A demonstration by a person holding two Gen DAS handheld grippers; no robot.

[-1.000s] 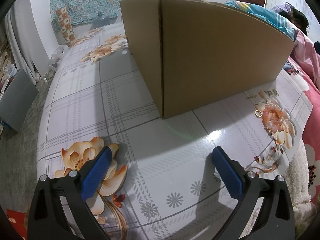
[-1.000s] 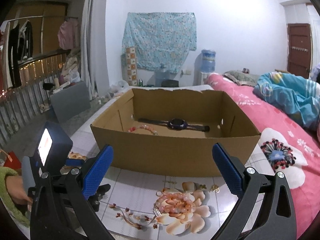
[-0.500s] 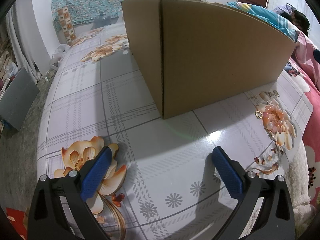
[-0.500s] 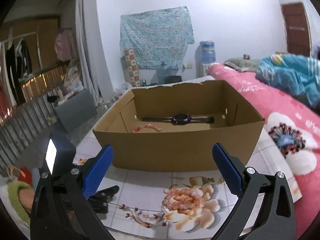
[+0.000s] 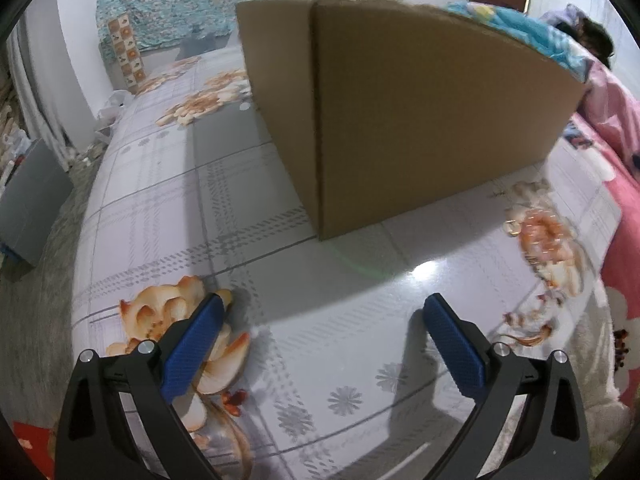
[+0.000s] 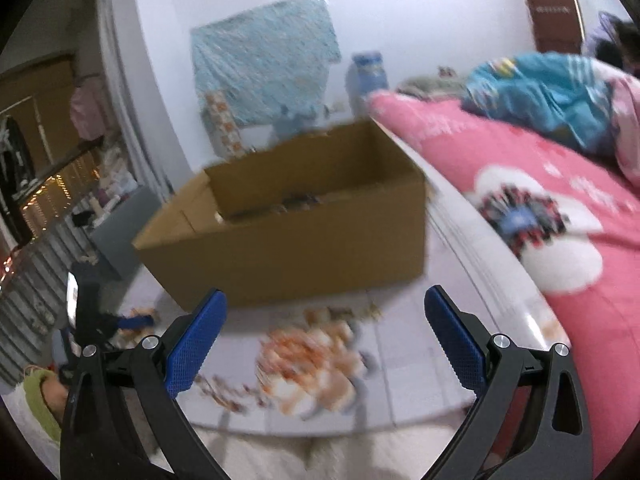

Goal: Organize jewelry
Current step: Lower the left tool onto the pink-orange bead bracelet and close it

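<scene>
The tabletop point(image 5: 168, 184), covered in a flower-printed cloth, carries a large open cardboard box point(image 6: 304, 248) that stands on its far half, with the pink bed point(image 6: 560, 208) along the right edge. The jewelry left to sort, a bead bracelet point(image 6: 308, 350) with some small gold pieces beside it, lies on a printed flower on the near side of the box, just ahead of the right gripper point(image 6: 324, 334) and roughly centred between its 2 blue pads. By my reading the right gripper is much the nearer and the one placed to pick it up. The left gripper point(image 5: 324, 336) hovers over bare cloth off the box's near left corner, and the bracelet point(image 5: 538, 226) lies well to its right. Both grippers are spread wide and carry nothing. The right wrist view is smeared with motion blur, so the bracelet's long axis cannot be told, but it alone looks into the box, where dark and reddish shapes lie. The left wrist view shows only the box's outer walls point(image 5: 420, 120).
</scene>
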